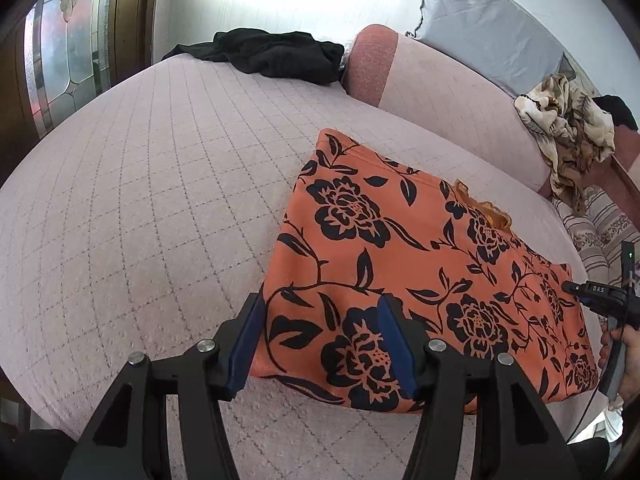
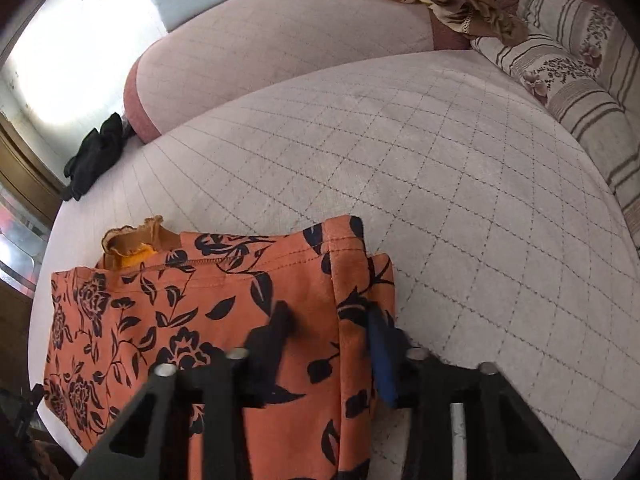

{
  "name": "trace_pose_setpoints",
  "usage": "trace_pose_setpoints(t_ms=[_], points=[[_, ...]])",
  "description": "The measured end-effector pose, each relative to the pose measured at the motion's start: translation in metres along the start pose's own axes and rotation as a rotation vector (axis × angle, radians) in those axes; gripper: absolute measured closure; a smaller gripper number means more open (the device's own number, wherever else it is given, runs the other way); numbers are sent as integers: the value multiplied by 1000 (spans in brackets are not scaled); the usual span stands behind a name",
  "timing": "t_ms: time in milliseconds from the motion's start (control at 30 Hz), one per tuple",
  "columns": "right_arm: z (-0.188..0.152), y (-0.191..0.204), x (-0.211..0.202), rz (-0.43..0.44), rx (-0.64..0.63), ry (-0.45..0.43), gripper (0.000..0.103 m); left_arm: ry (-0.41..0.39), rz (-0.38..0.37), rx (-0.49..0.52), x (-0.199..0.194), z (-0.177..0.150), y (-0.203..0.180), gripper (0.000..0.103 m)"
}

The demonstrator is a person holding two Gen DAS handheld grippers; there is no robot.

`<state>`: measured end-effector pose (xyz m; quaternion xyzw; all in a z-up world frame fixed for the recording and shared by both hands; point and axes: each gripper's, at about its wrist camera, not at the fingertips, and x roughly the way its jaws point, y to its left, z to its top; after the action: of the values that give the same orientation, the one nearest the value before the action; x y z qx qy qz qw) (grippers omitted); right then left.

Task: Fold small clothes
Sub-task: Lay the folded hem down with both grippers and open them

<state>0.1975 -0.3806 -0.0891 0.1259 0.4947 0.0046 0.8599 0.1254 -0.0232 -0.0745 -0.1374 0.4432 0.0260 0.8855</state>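
- Bedding first: a quilted pink bed cover (image 1: 140,208) fills both views, its far edge running under a pink bolster (image 1: 452,112); the near edge is cut off by the gripper bodies.
- Orange floral garment (image 1: 420,264) lies folded flat on the bed; the right wrist view alone shows its stitched hem and a frilled yellow-orange piece (image 2: 132,246) poking out from under it.
- Black clothing (image 1: 272,56) sits bunched at the far end of the bed; a crumpled beige floral cloth (image 1: 568,132) lies on the bolster, and a striped cushion (image 2: 568,64) is clearest in the right wrist view.
- Left gripper (image 1: 320,340): jaws stand open, straddling the garment's near corner, blue pads clear of the cloth.
- Right gripper (image 2: 332,344): blurred; jaws stand apart over the garment's folded edge, and no pinch on the cloth is visible. In the left wrist view it shows only as a dark body at the frame's right edge, held by a hand (image 1: 628,356).
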Motion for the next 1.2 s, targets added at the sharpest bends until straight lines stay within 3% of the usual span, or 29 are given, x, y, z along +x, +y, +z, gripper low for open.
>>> trace_pose_setpoints(t_ms=[67, 233, 367, 433, 500, 567, 667, 733, 767, 867, 900, 967, 1000, 1067, 1100, 1133, 1200], points=[[1, 8, -1, -29, -48, -6, 97, 4, 5, -3, 4, 0, 1, 44], [5, 8, -41, -125, -60, -155, 97, -15, 2, 9, 6, -1, -2, 44], [-1, -17, 8, -96, -8, -14, 91, -10, 1, 30, 10, 3, -9, 44], [-4, -20, -4, -89, 23, -82, 83, -31, -16, 47, 6, 7, -15, 44], [-5, -21, -18, -103, 54, -124, 52, -32, -27, 74, 8, 11, -22, 36], [-6, -19, -38, -115, 62, -179, 39, -12, -2, 117, 20, 12, -30, 35], [-10, -3, -73, -20, 62, -234, 39, 24, 64, 196, 43, 7, -39, 35], [-18, 12, -90, 107, 61, -222, 37, 22, 94, 224, 49, 5, -41, 35], [-23, 24, -92, 191, 36, -187, 32, 15, 96, 225, 48, 5, -42, 35], [-36, 50, -69, 377, -16, -45, 32, 23, 80, 202, 41, 8, -41, 35], [-40, 50, -56, 379, -11, -5, 32, 17, 64, 186, 36, 9, -40, 35], [-43, 29, -23, 250, 41, 23, 33, -3, 30, 172, 27, 11, -39, 35], [-42, 6, -9, 226, 123, 26, 44, -5, 32, 184, 25, 9, -39, 35], [-40, -19, -11, 277, 275, -9, 46, 55, 69, 246, 38, 3, -41, 32], [-37, -13, -18, 245, 251, -20, 38, 88, 82, 270, 47, -3, -40, 30], [-33, -1, -26, 189, 195, -37, 35, 52, 90, 283, 47, -5, -41, 29], [-27, 28, -37, 204, 103, -52, 34, 41, 95, 268, 37, -3, -45, 30]])
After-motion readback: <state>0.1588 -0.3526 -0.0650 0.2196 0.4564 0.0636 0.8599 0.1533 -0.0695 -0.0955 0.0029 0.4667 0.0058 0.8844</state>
